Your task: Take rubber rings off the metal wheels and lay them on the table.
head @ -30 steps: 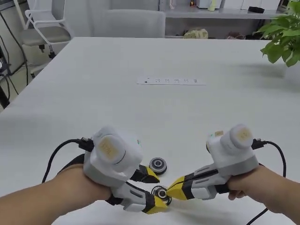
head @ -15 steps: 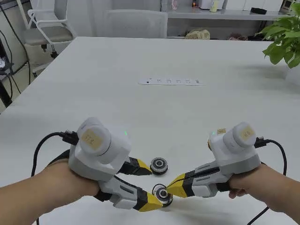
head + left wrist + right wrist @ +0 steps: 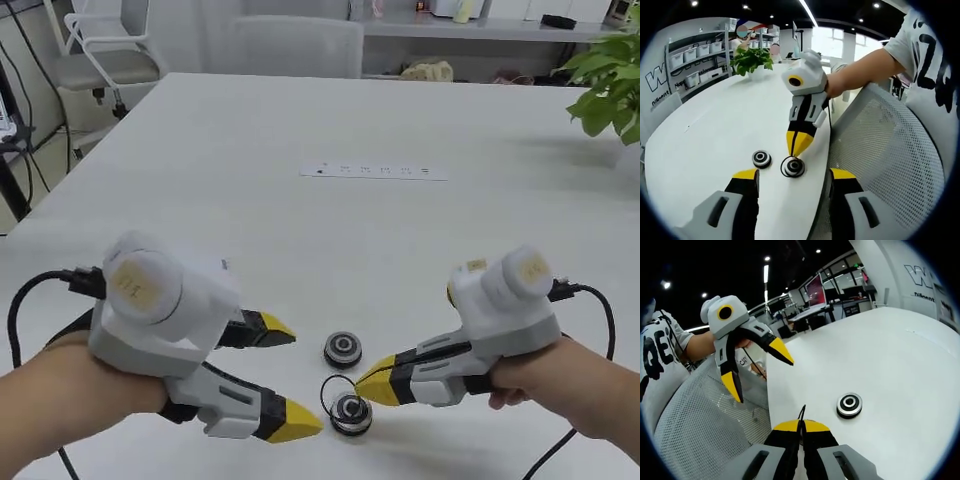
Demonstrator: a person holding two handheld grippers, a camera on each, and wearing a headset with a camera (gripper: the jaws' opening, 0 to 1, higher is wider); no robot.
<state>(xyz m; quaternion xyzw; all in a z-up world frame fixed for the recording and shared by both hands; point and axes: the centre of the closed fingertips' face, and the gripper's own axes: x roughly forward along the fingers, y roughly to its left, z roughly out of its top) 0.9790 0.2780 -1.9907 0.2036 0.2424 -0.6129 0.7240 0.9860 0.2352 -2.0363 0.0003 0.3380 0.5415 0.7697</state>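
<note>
On the tabletop (image 3: pixel 350 250) our left hand-held gripper (image 3: pixel 303 380) has released the metal wheel (image 3: pixel 352 412); our right hand-held gripper (image 3: pixel 362 388) pinches its rubber ring (image 3: pixel 322 392).

left gripper (image 3: pixel 297 380): bulky light-grey housing with rounded white top, pale yellowish square label on it; black jaw arms with grey side plates, ending in pointed yellow tips.
right gripper (image 3: pixel 365 387): same build, with white-grey housing, yellowish label on top, black-and-grey arms and yellow pointed tips.
jaw bases: in the gripper views, grey with dark oblong slots.
left cable (image 3: pixel 40 281): black, plugged into the rear of the housing.
right cable (image 3: pixel 598 298): black, thin, looping from the rear.
T-shirt (image 3: pixel 925 50): white, short-sleeved, with large black printed characters.
</note>
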